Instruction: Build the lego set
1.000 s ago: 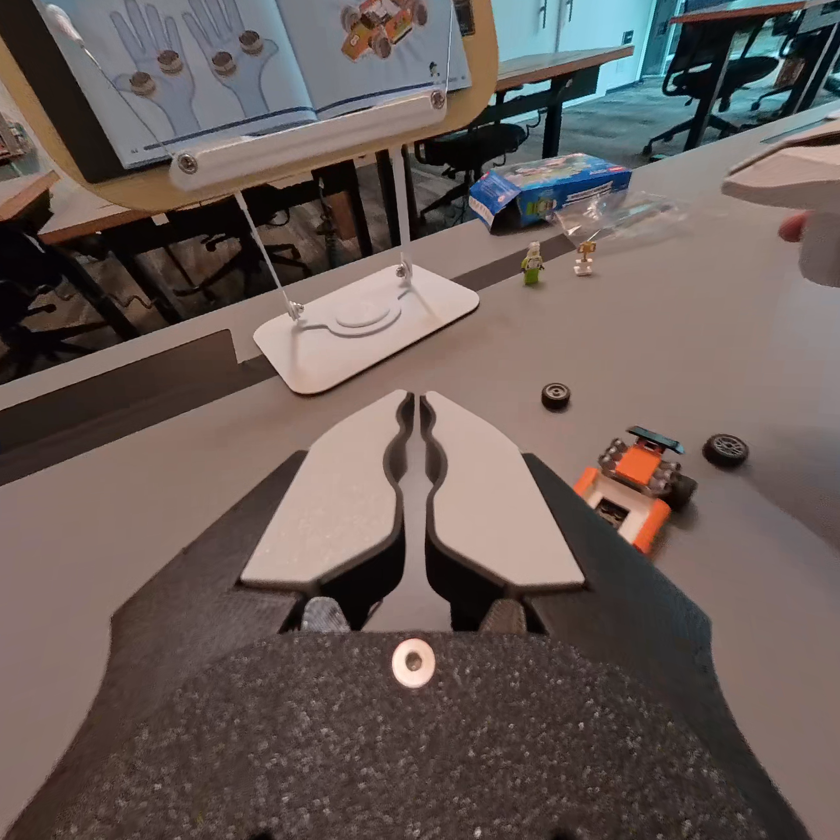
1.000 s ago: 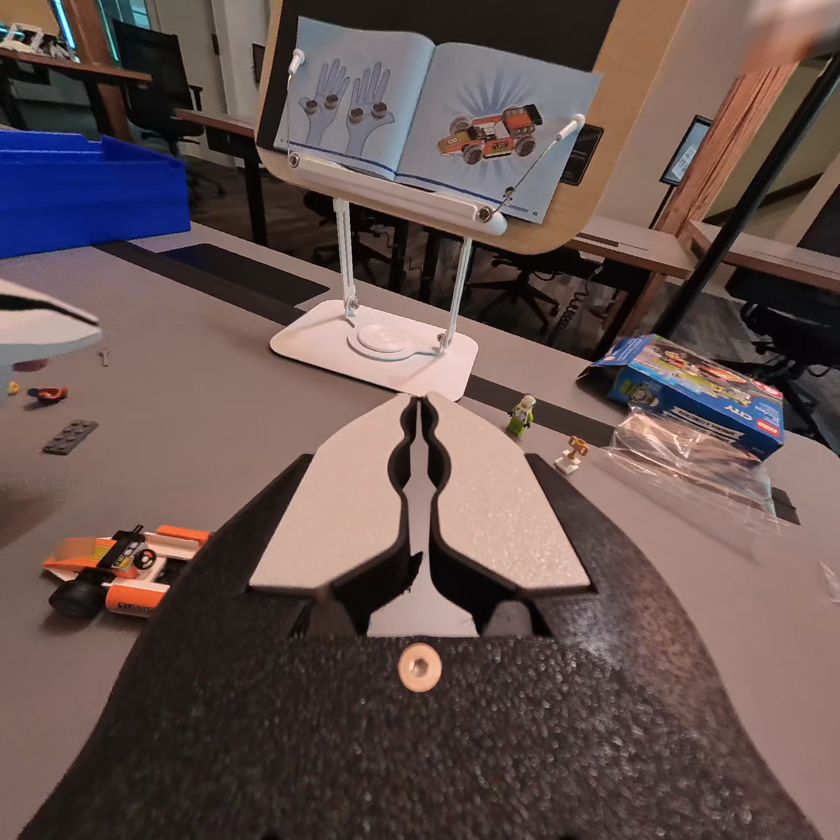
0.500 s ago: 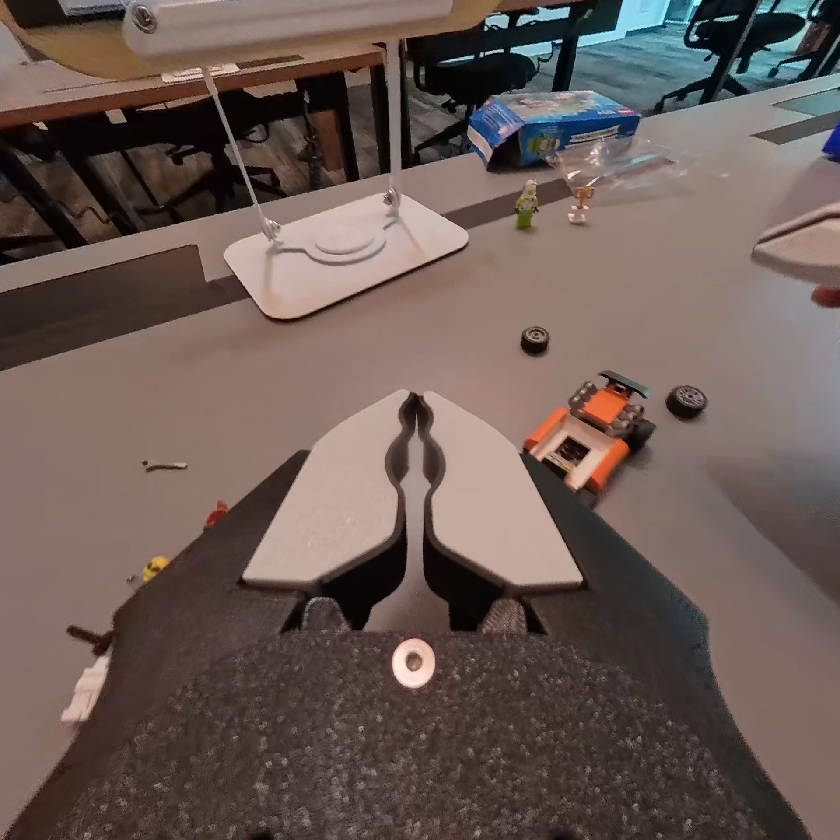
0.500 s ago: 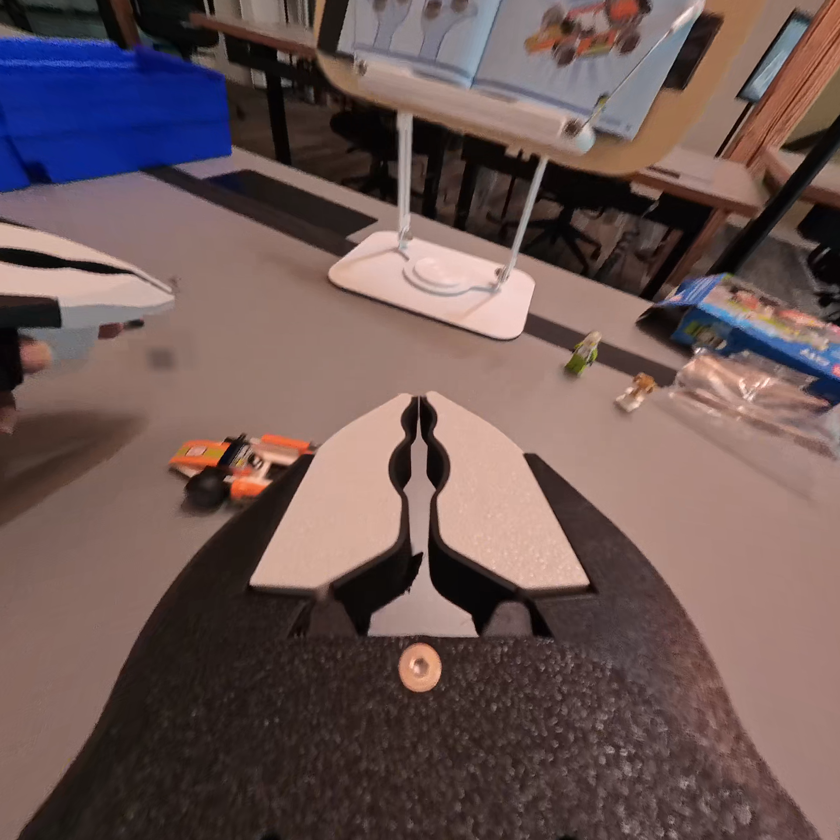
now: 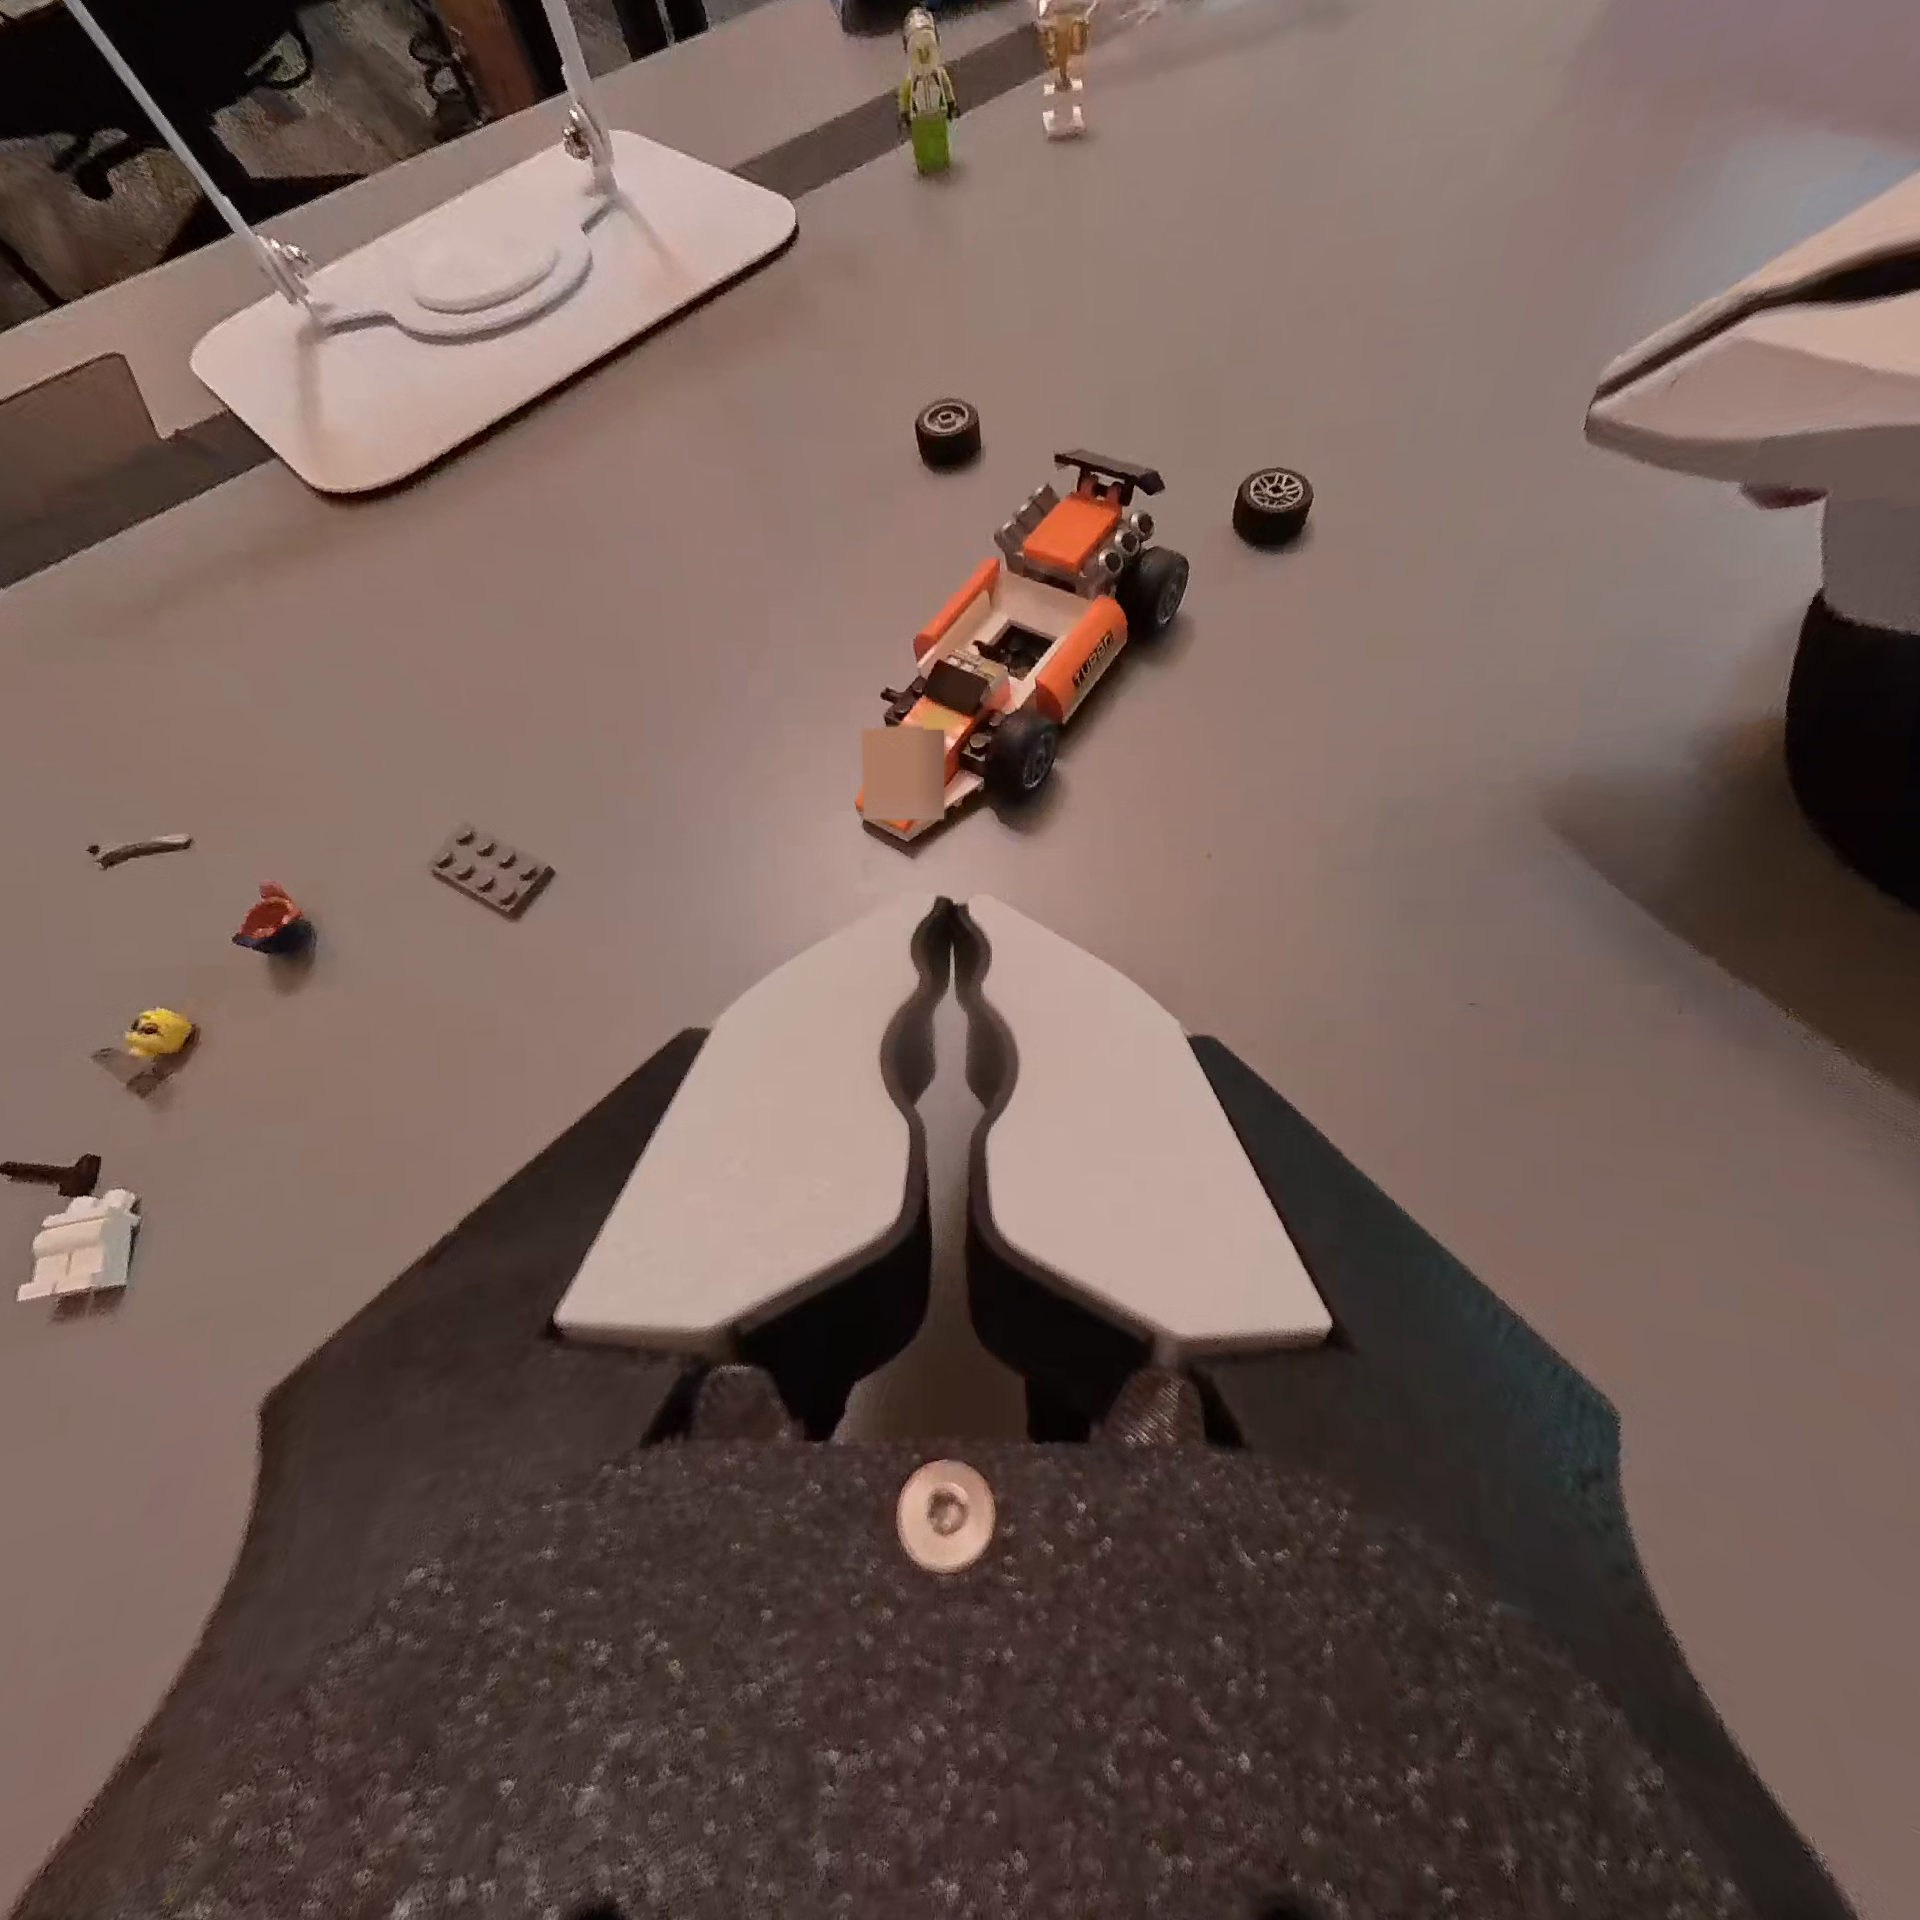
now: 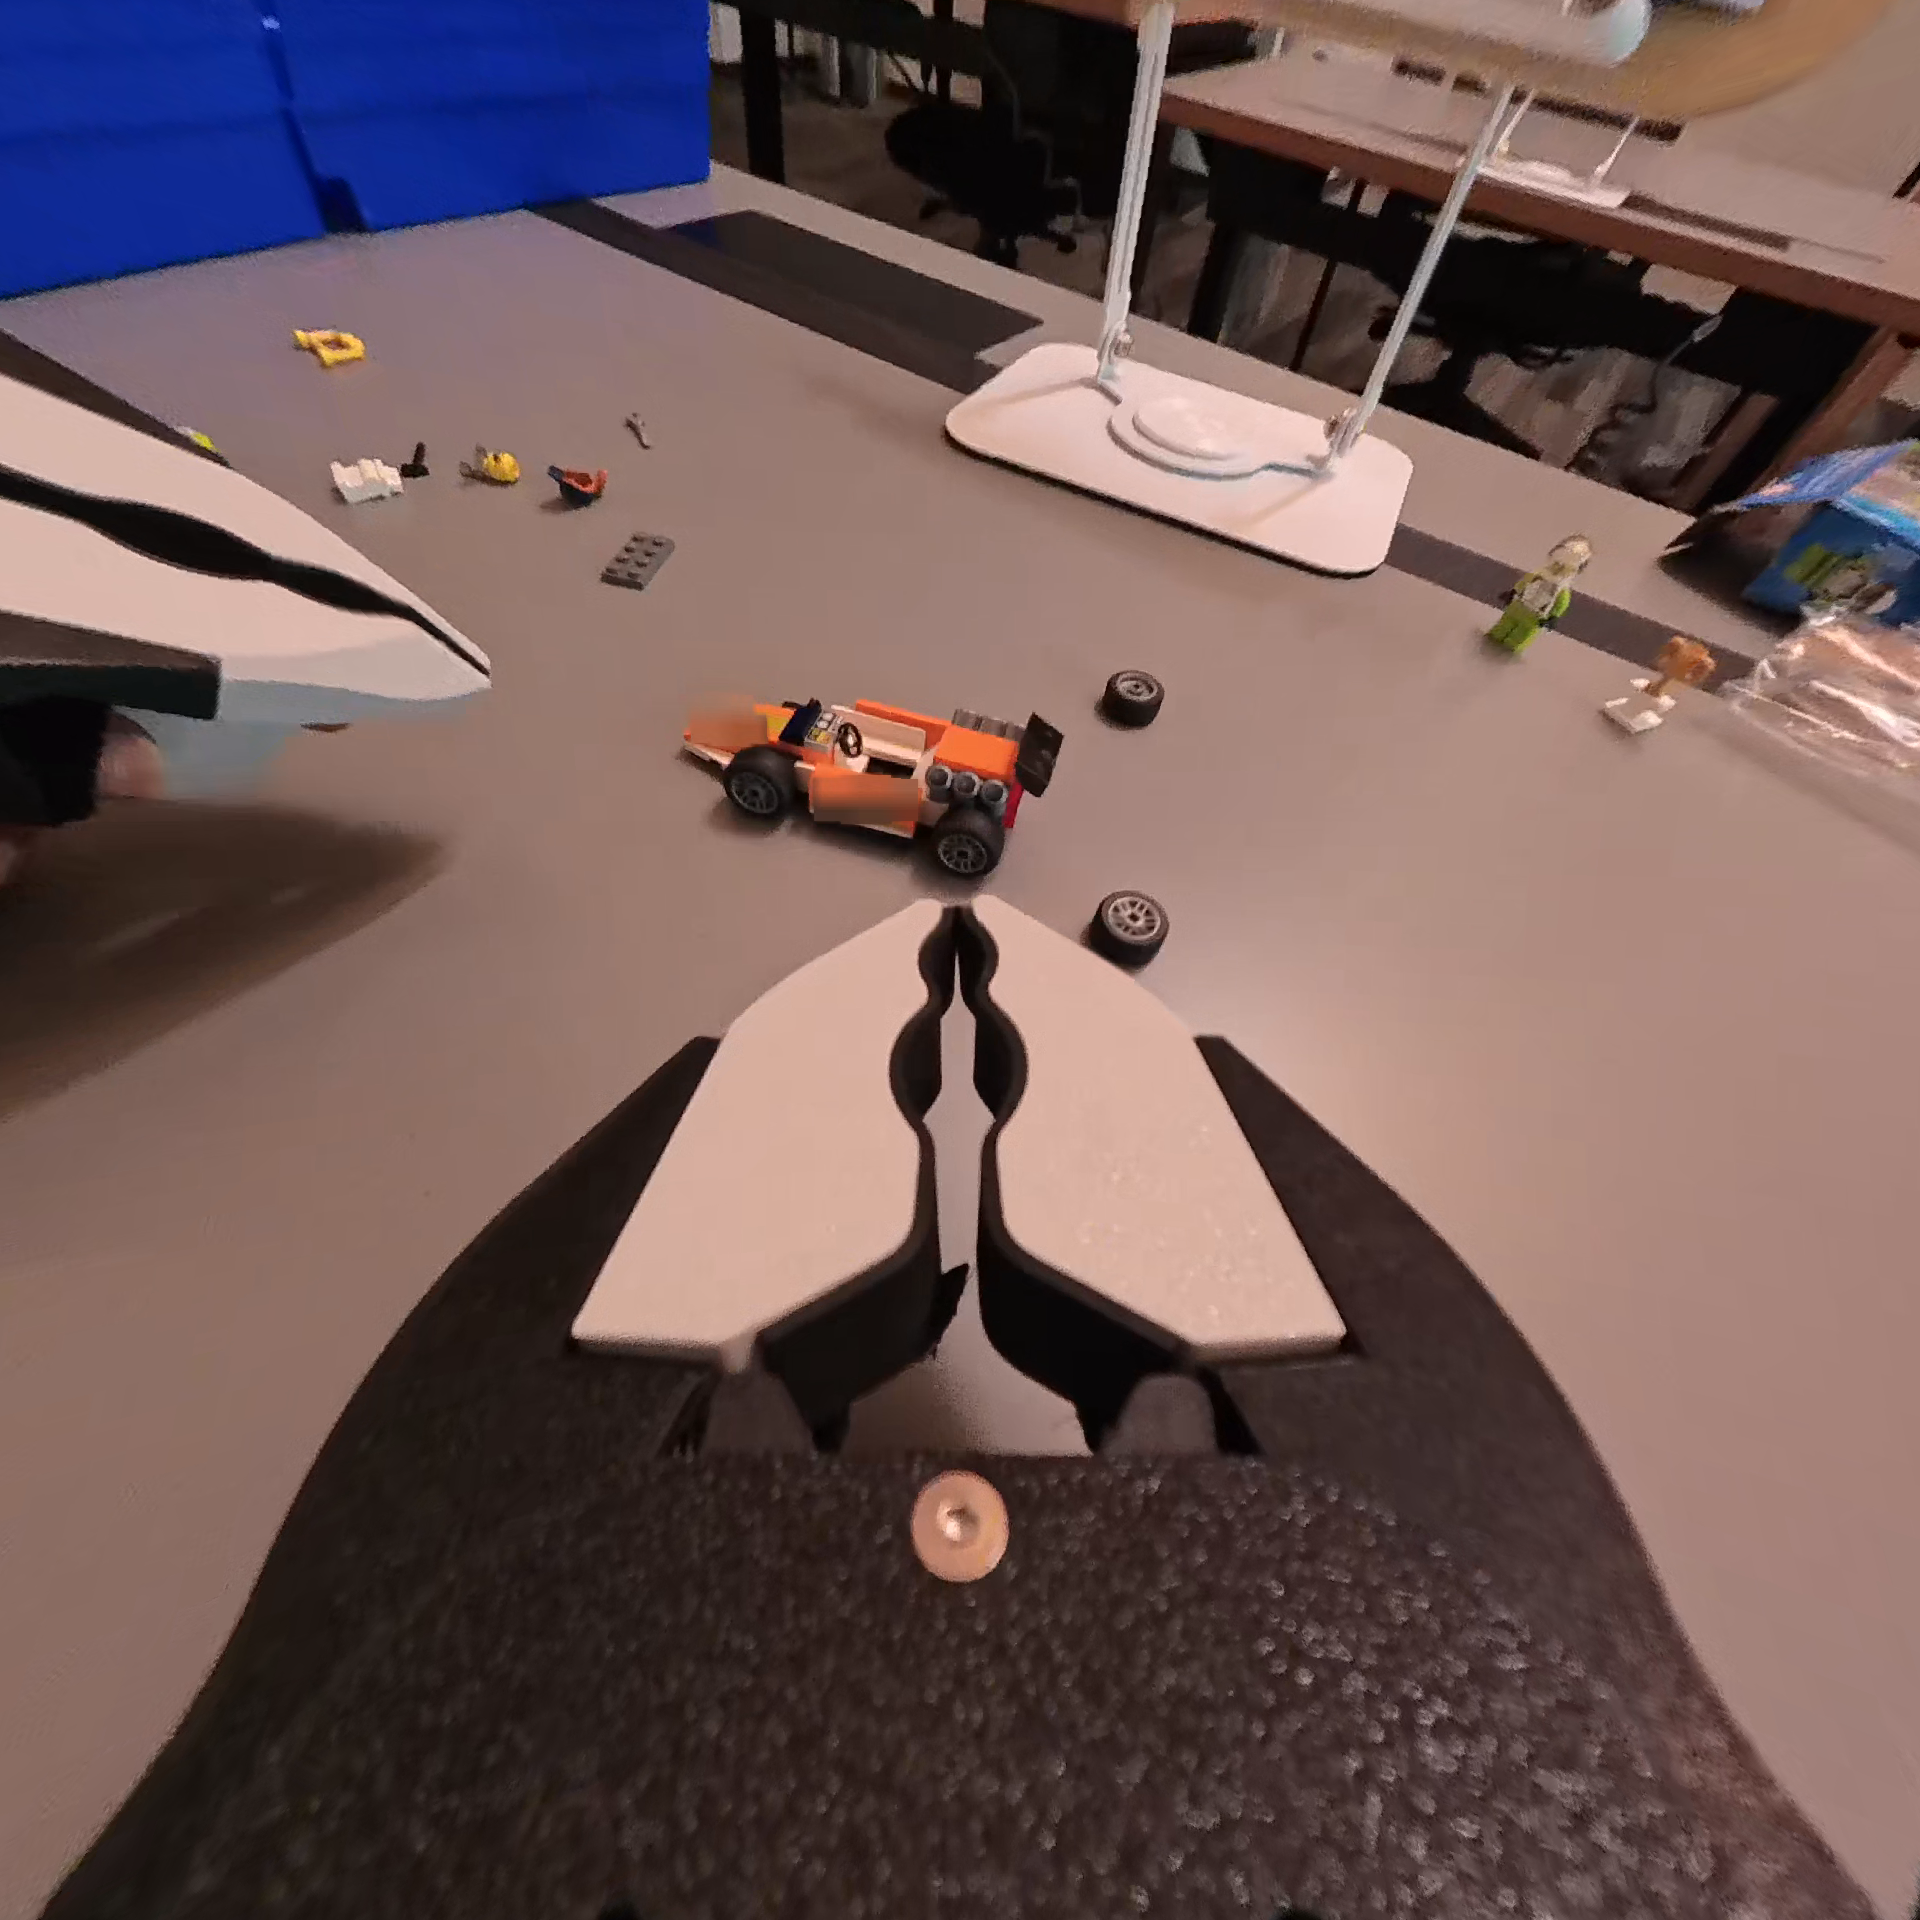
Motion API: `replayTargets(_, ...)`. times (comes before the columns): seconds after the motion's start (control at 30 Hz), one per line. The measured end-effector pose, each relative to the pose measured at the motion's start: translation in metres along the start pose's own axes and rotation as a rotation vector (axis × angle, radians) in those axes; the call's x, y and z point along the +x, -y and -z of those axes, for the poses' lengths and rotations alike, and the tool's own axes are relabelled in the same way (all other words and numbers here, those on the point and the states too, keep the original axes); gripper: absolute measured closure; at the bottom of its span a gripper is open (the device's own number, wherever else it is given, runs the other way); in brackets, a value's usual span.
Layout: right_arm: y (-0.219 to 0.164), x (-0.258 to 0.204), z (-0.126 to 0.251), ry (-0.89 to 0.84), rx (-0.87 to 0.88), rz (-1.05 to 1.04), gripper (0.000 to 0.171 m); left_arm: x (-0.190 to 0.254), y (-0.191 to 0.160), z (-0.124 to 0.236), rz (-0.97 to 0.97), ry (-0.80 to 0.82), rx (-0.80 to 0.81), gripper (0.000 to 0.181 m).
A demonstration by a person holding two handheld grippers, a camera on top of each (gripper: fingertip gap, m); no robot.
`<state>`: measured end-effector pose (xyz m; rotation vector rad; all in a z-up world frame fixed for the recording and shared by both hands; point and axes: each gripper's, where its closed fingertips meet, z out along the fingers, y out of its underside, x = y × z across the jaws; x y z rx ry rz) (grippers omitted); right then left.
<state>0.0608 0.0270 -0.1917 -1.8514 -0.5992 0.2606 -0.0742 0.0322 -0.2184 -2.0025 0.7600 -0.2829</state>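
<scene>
Both grippers have tipped down off the book stand toward the table, so I've finished reading and I'm hunting parts. Left gripper (image 5: pixel 951 914) pressed together, empty; right gripper (image 6: pixel 954 920) likewise closed on nothing. Just ahead of both sits the orange car (image 5: pixel 1023 644), now filling my views, two wheels on its near side. One loose wheel (image 6: pixel 1129 925) lies just beside the car, another (image 6: pixel 1131 696) beyond it. Likely those go on next. Farther off stands the minifigure (image 6: pixel 1536 594).
</scene>
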Motion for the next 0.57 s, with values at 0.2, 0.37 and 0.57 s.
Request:
replayTargets(0.2, -0.011, 0.002, -0.007, -0.009, -0.068, -0.011, 0.171, 0.001, -0.01, -0.005, -0.015, -0.007, -0.06, 0.181)
replayTargets(0.37, -0.01, 0.002, -0.006, -0.019, -0.057, 0.0, 0.171, 0.002, -0.011, -0.004, -0.016, -0.006, -0.056, 0.181)
replayTargets(0.57, -0.011, 0.001, -0.006, -0.008, -0.057, -0.007, 0.171, 0.001, -0.014, -0.006, -0.002, -0.017, -0.071, 0.181)
